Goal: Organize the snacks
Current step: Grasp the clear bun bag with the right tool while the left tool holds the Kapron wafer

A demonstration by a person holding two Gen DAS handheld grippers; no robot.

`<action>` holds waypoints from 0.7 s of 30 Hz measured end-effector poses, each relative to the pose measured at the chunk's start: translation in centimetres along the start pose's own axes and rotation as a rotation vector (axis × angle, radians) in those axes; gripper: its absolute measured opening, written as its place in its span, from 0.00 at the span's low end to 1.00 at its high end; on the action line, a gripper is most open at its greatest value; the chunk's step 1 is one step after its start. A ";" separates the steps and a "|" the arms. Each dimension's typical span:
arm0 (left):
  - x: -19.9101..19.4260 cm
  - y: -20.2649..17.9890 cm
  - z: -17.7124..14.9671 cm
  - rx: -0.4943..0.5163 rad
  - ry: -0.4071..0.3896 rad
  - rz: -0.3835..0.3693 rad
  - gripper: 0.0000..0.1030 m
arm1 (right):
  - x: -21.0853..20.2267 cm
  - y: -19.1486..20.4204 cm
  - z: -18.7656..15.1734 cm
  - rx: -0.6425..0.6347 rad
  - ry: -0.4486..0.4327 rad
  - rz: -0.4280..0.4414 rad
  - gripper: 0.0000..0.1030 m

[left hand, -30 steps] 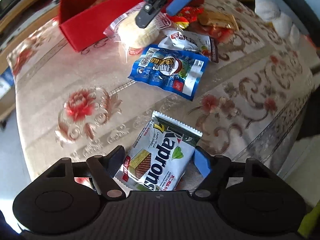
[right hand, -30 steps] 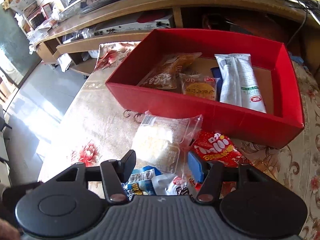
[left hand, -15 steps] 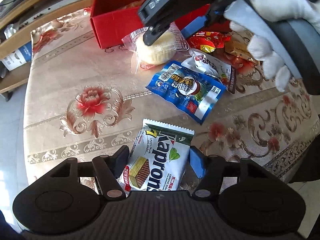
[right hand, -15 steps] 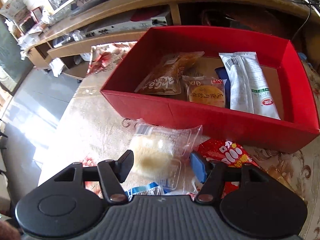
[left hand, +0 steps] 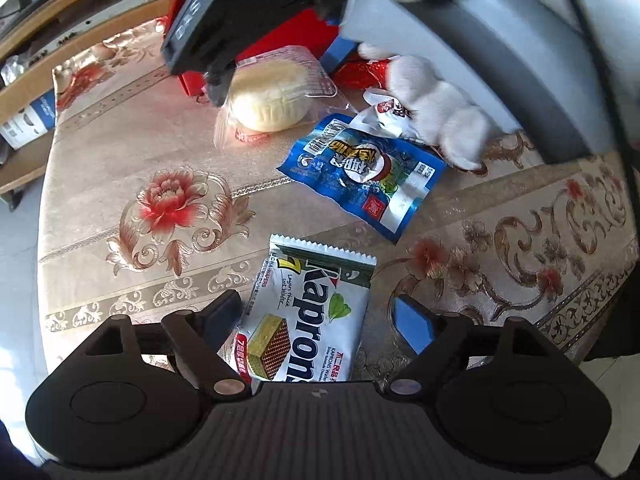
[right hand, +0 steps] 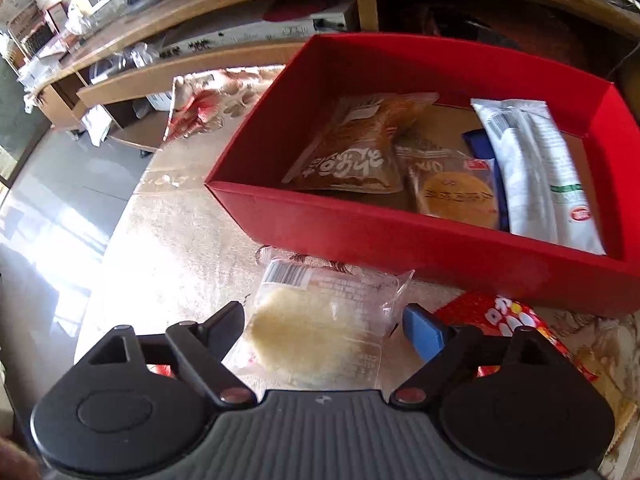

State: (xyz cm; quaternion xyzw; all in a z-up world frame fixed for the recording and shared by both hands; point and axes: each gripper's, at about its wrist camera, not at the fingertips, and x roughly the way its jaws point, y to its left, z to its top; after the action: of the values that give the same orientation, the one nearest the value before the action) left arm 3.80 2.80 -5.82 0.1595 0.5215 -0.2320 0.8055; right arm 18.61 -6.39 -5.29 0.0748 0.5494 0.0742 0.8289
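Nearest to me, the left gripper (left hand: 320, 316) sits low over the floral beige tablecloth (left hand: 132, 160) with its jaws spread wide, a white and green Kaprons wafer packet (left hand: 312, 312) lying flat between the fingers — neither pad touches it, so nothing is gripped.

Just past that packet lies a blue foil snack bag (left hand: 368, 180), and beyond it a small white crumpled wrapper (left hand: 384, 114) beside the white-gloved hand (left hand: 444, 120) that carries the other tool.

The right gripper (right hand: 324, 320) is likewise parted, straddling a round pale pastry in a clear plastic wrapper (right hand: 320, 320). From the left wrist view one black finger (left hand: 218, 88) seems to press against the wrapper's edge, though I cannot tell for sure; the blue-padded finger (right hand: 422, 330) stands just clear of the plastic. The pastry rests on the cloth, just in front of the near wall of the box. A red crinkly snack packet with white lettering (right hand: 508, 320) lies to its right.

Farther back stands the shallow red cardboard box (right hand: 360, 232), holding a brown printed bag (right hand: 360, 152), a small round golden cake in clear wrap (right hand: 456, 192) and a long white tube-shaped packet (right hand: 540, 172) — all lying flat. Behind the box runs a low wooden shelf unit (right hand: 200, 64).
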 end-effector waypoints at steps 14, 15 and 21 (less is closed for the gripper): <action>-0.3 0.1 -0.3 0.022 0.004 0.010 0.82 | -0.7 0.5 -2.2 -0.137 0.002 -0.024 0.66; -0.4 0.1 -0.3 0.018 0.003 0.011 0.80 | -1.2 0.4 -2.5 -0.150 -0.002 -0.038 0.65; -0.6 0.4 -0.3 0.024 -0.007 0.002 0.70 | -6.2 -2.4 -5.3 -0.064 -0.063 0.003 0.64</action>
State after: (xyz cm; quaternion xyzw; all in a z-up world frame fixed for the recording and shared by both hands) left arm 3.61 3.43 -5.34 0.1688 0.5158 -0.2382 0.8055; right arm 11.43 -9.80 -2.29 0.0514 0.5202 0.0905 0.8477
